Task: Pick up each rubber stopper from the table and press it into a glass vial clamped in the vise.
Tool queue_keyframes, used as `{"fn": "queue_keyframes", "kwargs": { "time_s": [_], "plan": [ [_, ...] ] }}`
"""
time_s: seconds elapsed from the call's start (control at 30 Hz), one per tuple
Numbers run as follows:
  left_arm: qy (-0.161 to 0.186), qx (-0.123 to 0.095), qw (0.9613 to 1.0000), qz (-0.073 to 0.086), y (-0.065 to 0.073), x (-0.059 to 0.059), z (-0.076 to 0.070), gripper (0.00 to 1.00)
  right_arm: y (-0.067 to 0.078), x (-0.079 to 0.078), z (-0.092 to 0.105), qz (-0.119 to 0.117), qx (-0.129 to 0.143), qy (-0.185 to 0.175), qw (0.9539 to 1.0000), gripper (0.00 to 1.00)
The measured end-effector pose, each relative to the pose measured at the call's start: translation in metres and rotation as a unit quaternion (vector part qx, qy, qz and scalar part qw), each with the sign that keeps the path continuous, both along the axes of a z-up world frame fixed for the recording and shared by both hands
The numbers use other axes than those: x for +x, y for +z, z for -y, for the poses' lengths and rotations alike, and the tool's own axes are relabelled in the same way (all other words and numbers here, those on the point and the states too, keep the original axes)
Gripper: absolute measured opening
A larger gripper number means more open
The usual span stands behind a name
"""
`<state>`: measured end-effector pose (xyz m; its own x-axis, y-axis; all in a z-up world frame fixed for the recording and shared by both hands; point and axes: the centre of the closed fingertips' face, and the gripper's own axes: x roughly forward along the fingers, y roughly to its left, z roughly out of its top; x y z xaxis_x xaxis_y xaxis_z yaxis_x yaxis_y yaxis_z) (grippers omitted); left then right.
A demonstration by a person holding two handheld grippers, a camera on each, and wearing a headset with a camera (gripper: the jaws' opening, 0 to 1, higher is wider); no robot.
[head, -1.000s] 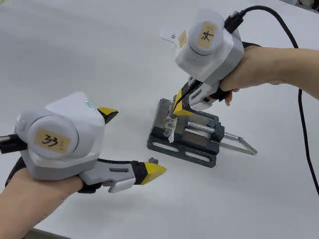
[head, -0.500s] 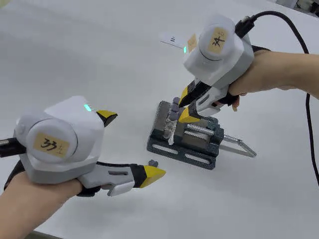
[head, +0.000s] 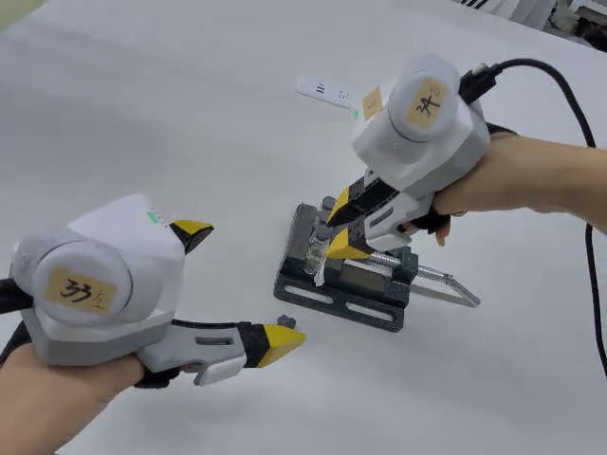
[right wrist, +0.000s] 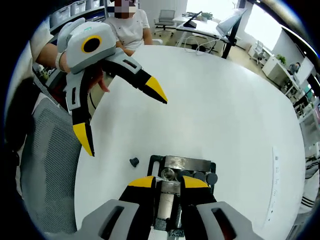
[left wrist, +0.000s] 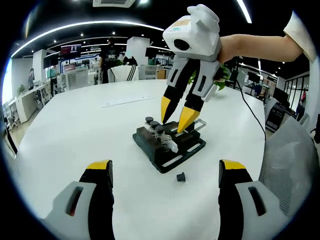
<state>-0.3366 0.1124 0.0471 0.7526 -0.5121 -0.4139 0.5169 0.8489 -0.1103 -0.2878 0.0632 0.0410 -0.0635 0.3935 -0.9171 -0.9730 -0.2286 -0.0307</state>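
Observation:
A dark vise stands mid-table and clamps a row of glass vials. Most carry dark stoppers; the end vial looks uncapped. My right gripper hovers just above the row, open by a small gap with nothing between its jaws, and appears as the right gripper and the right gripper in the other views. One loose black rubber stopper lies on the table in front of the vise, seen as the stopper and the stopper. My left gripper is wide open near it, holding nothing.
The vise's metal crank handle sticks out to the right. A white strip lies on the table behind the vise. A black cable trails from the right gripper. A mesh chair stands at the table edge.
The right gripper has lifted off the vials and its jaws have parted. The left gripper has stayed wide open in about the same place. The camera has shifted a little.

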Motion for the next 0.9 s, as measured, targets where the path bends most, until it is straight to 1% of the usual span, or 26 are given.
{"fn": "queue_keyframes", "kwargs": {
  "time_s": [0.07,0.1,0.17,0.2,0.3,0.4,0.53,0.63,0.67,0.73,0.9],
  "plan": [
    [0.0,0.002,1.0,0.001,-0.001,-0.001,0.0,0.86,0.0,-0.007,-0.001,-0.008,0.005,-0.002,0.9999,0.16],
    [0.001,0.003,1.0,-0.002,-0.002,-0.002,0.0,0.86,0.001,-0.009,0.0,-0.009,0.006,-0.002,0.9999,0.16],
    [0.002,0.005,1.0,-0.003,-0.002,-0.003,-0.001,0.86,0.002,-0.012,0.002,-0.008,0.01,-0.003,0.9999,0.16],
    [0.003,0.006,1.0,-0.003,-0.002,-0.004,-0.001,0.86,0.004,-0.014,0.002,-0.01,0.017,-0.007,0.9998,0.16],
    [0.008,0.001,1.0,0.003,0.002,-0.005,-0.003,0.86,0.004,-0.022,0.004,-0.018,0.019,-0.009,0.9996,0.16],
    [0.01,0.001,0.9999,0.001,0.002,-0.006,-0.005,0.85,0.001,-0.024,0.005,-0.016,0.013,-0.007,0.9998,0.16],
    [0.012,0.006,0.9999,0.002,0.004,-0.007,-0.01,0.85,0.004,-0.033,0.001,-0.017,0.026,-0.01,0.9995,0.17],
    [0.013,0.008,0.9999,0.005,0.008,-0.008,-0.011,0.85,0.004,-0.035,0.001,-0.018,0.028,-0.01,0.9994,0.17],
    [0.013,0.009,0.9998,0.009,0.009,-0.009,-0.012,0.85,0.004,-0.034,0.0,-0.017,0.029,-0.012,0.9994,0.17],
    [0.011,0.012,0.9998,0.009,0.01,-0.01,-0.012,0.85,0.004,-0.035,0.0,-0.019,0.031,-0.016,0.9992,0.17],
    [0.008,0.018,0.9998,0.009,0.009,-0.016,-0.013,0.86,0.006,-0.046,0.0,-0.021,0.034,-0.013,0.9991,0.17]
  ]
}}
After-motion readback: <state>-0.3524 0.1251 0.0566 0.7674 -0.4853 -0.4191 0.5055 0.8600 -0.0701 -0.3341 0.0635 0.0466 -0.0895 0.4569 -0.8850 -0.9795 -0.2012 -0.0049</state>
